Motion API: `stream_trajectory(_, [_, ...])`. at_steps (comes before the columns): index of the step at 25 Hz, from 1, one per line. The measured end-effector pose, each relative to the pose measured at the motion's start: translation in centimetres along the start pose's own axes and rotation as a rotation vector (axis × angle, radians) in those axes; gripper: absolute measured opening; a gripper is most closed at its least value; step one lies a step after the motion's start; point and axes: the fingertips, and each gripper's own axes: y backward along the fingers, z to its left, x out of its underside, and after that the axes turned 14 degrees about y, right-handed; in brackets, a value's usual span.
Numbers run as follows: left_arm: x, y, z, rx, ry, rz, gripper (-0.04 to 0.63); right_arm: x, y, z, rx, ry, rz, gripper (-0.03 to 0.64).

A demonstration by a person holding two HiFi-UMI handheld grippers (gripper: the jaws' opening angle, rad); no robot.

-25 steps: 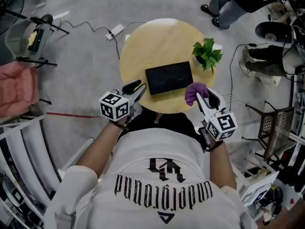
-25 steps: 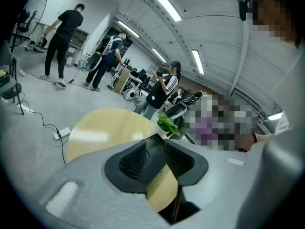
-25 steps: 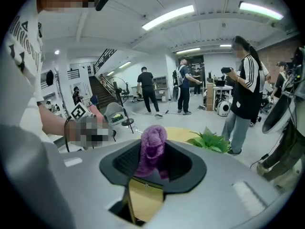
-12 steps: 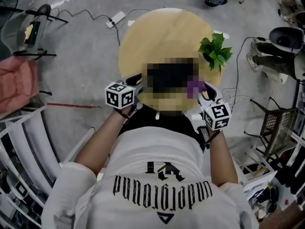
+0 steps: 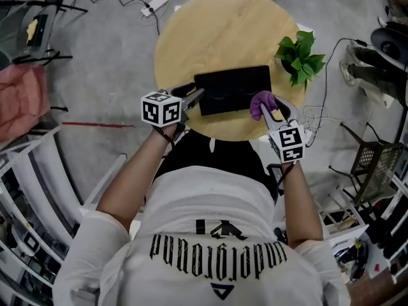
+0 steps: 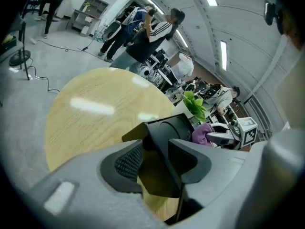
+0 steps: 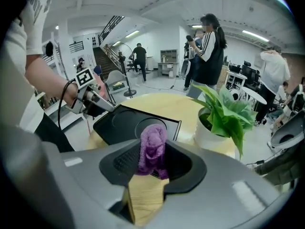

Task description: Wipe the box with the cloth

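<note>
A flat black box (image 5: pixel 233 89) lies on the round wooden table (image 5: pixel 217 37), near its front edge. My left gripper (image 5: pixel 191 97) is at the box's left near corner. Its jaws have just been opening, and in the left gripper view (image 6: pixel 157 151) the box's corner (image 6: pixel 167 128) sits between them without the pads pressing on it. My right gripper (image 5: pixel 271 110) is shut on a bunched purple cloth (image 5: pixel 262 103) beside the box's right near corner. In the right gripper view the cloth (image 7: pixel 152 147) sticks up between the jaws, with the box (image 7: pixel 124 120) just beyond.
A potted green plant (image 5: pixel 299 59) stands on the table's right edge, close behind the box. Cables and a power strip (image 5: pixel 156 4) lie on the floor beyond the table. Several people (image 7: pixel 207 46) stand further off in the room. A wire rack (image 5: pixel 370 164) is at the right.
Both grippers have sunk toward the table and come closer to the box. The left jaws stand wider apart now. The cloth has stayed in the right gripper.
</note>
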Motion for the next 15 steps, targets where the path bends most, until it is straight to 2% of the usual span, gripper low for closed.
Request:
stream_trajectory(5, [0.2, -0.7, 0.6, -0.001, 0.012, -0.009, 0.178, 0.9, -0.4, 0.4, 0.004, -0.009, -0.027, 0.138])
stream_trajectory(11, [0.2, -1.0, 0.8, -0.013, 0.014, -0.025, 0.17, 1.1, -0.8, 1.5, 0.034, -0.087, -0.058, 0.132])
stream_trajectory(15, [0.1, -1.0, 0.8, -0.015, 0.02, -0.036, 0.17, -1.6, -2.7, 5.3, -0.017, -0.042, -0.1, 0.132])
